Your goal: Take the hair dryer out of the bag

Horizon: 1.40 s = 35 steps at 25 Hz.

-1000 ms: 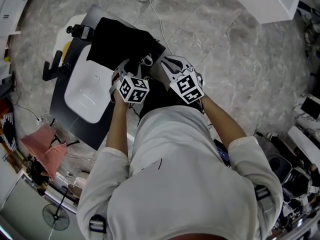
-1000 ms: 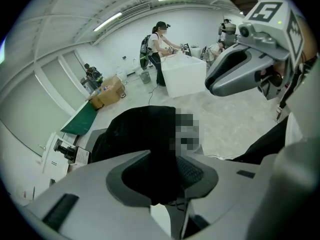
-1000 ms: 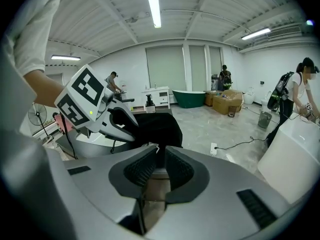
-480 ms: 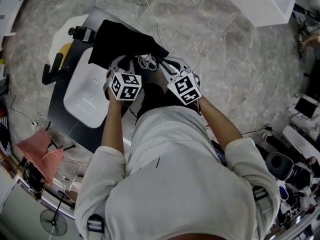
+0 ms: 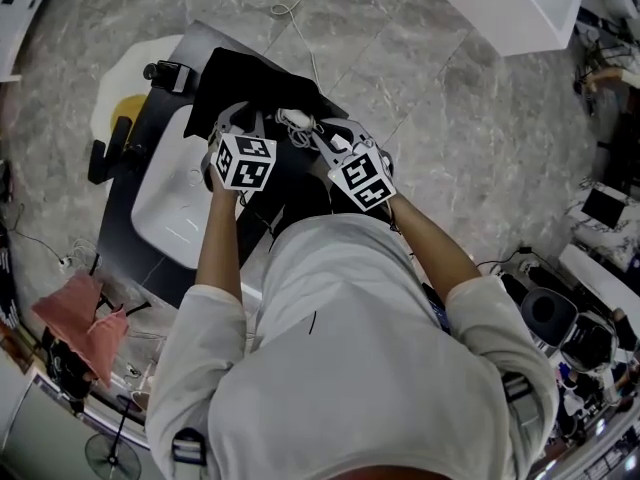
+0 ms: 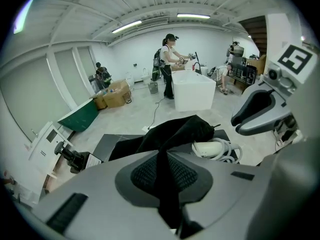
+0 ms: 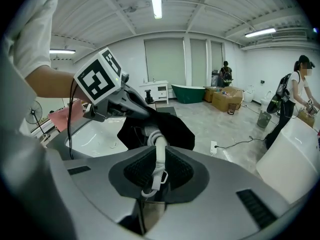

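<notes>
The black bag (image 5: 245, 78) lies on the dark table (image 5: 150, 268), and the white hair dryer (image 5: 293, 119) shows at its near edge with its cord looped. My left gripper (image 5: 238, 120) has just closed its jaws; in the left gripper view it (image 6: 164, 171) is shut on a fold of the black bag (image 6: 175, 131), with the hair dryer (image 6: 212, 148) just to the right. My right gripper (image 5: 322, 136) is shut on the dryer's white handle (image 7: 160, 151), which runs between its pads (image 7: 156, 170) towards the bag (image 7: 167, 129).
A white basin (image 5: 170, 193) fills the table's left half. A small camera on a black mount (image 5: 165, 71) stands at the far left corner. A pink cloth (image 5: 75, 313) lies on the floor to the left, a white box (image 5: 510, 3) stands at the far right, and a cable (image 5: 300, 28) lies beyond the table.
Both grippers have moved further across the table, away from the person. The left one shifted left with the bag's fabric, and more of the white hair dryer shows outside the bag.
</notes>
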Available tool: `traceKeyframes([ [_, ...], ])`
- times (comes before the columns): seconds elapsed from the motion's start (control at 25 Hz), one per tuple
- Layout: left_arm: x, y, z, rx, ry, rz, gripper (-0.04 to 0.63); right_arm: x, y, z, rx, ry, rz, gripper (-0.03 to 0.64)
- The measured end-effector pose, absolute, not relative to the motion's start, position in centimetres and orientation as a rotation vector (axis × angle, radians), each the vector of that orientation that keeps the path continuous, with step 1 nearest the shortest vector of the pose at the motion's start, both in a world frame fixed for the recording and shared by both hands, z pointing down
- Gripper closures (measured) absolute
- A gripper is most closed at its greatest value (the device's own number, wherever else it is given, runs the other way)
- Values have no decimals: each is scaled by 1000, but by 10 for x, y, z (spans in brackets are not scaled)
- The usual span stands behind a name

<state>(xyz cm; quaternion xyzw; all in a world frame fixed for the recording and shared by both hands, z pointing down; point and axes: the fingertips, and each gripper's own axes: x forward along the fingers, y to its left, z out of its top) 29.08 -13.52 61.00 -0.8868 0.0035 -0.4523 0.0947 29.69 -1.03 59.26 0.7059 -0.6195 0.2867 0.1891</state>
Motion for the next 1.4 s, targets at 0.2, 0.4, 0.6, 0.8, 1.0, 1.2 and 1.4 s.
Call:
traceKeyframes([
  [0.2, 298, -152, 609, -2684, -21, -1313, 543, 292, -27, 603, 1962, -1713, 823, 560],
  [0.4, 297, -152, 606, -2694, -98, -1280, 543, 294, -42, 616, 1938, -1681, 856, 535],
  [0.6, 290, -149, 606, -2734, -154, -1253, 543, 294, -57, 628, 1909, -1652, 898, 489],
  [0.8, 286, -147, 604, -2749, -220, -1226, 543, 293, -68, 645, 1874, -1624, 938, 439],
  [1.0, 285, -142, 603, -2751, -270, -1209, 543, 294, -77, 653, 1853, -1589, 980, 376],
  [1.2, 283, -142, 606, -2771, -298, -1206, 543, 296, -85, 666, 1845, -1567, 1006, 344],
  [1.4, 281, -139, 608, -2796, -326, -1205, 541, 302, -87, 675, 1838, -1542, 1017, 318],
])
